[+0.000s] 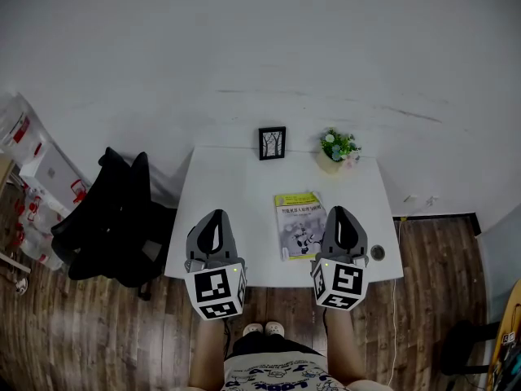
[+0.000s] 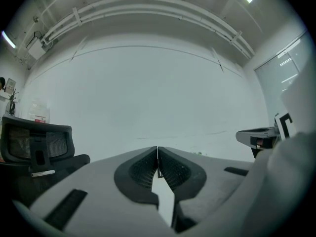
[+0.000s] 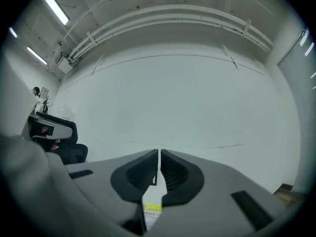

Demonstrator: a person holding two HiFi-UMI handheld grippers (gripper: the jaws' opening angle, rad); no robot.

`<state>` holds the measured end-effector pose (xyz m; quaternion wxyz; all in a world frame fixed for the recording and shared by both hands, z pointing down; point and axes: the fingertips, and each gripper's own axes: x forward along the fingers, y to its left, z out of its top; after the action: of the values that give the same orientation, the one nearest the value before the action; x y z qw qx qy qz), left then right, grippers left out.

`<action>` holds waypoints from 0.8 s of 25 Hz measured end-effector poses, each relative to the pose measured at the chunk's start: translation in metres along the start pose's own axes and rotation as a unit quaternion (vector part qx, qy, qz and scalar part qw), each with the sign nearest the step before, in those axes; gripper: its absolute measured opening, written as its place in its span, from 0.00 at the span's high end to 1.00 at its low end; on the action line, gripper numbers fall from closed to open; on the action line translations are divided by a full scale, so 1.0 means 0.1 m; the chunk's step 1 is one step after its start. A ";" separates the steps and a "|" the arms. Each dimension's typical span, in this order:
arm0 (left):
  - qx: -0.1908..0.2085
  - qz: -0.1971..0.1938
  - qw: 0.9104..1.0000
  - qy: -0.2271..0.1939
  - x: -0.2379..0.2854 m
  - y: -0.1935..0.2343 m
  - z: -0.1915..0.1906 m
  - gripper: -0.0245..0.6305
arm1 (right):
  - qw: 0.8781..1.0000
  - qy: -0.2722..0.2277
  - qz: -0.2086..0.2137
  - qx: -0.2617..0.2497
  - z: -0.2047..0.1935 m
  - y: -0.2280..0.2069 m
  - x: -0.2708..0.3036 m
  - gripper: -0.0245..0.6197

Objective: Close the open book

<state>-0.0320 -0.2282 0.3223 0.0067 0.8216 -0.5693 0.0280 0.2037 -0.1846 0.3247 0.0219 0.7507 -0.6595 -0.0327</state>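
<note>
The book (image 1: 300, 224) lies closed on the white table (image 1: 236, 194), its yellow-green and grey cover facing up. My right gripper (image 1: 343, 212) hovers just right of the book near the table's front edge, jaws shut with nothing between them. In the right gripper view the jaws (image 3: 159, 153) meet, and a strip of the book's cover (image 3: 152, 214) shows below them. My left gripper (image 1: 214, 216) hangs over the table's front left, well left of the book. In the left gripper view its jaws (image 2: 157, 149) are also shut and empty.
A small black picture frame (image 1: 272, 142) and a potted plant (image 1: 337, 148) stand at the table's far edge. A small round object (image 1: 378, 252) sits at the front right corner. A black office chair (image 1: 114, 218) stands left of the table, with boxes (image 1: 41, 169) beyond it.
</note>
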 end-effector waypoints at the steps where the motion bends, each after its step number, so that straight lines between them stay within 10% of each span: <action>1: 0.000 -0.001 1.000 0.000 0.00 0.00 0.00 0.93 | 1.000 0.001 0.001 0.001 0.00 0.00 0.00 0.90; 20: 0.000 -0.004 1.000 0.002 0.07 0.02 -0.04 0.93 | 1.000 0.004 0.002 0.000 -0.03 0.00 0.03 0.91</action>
<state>-0.0319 -0.2353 0.3266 0.0077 0.8239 -0.5659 0.0298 0.2048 -0.1872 0.3275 0.0250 0.7497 -0.6606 -0.0299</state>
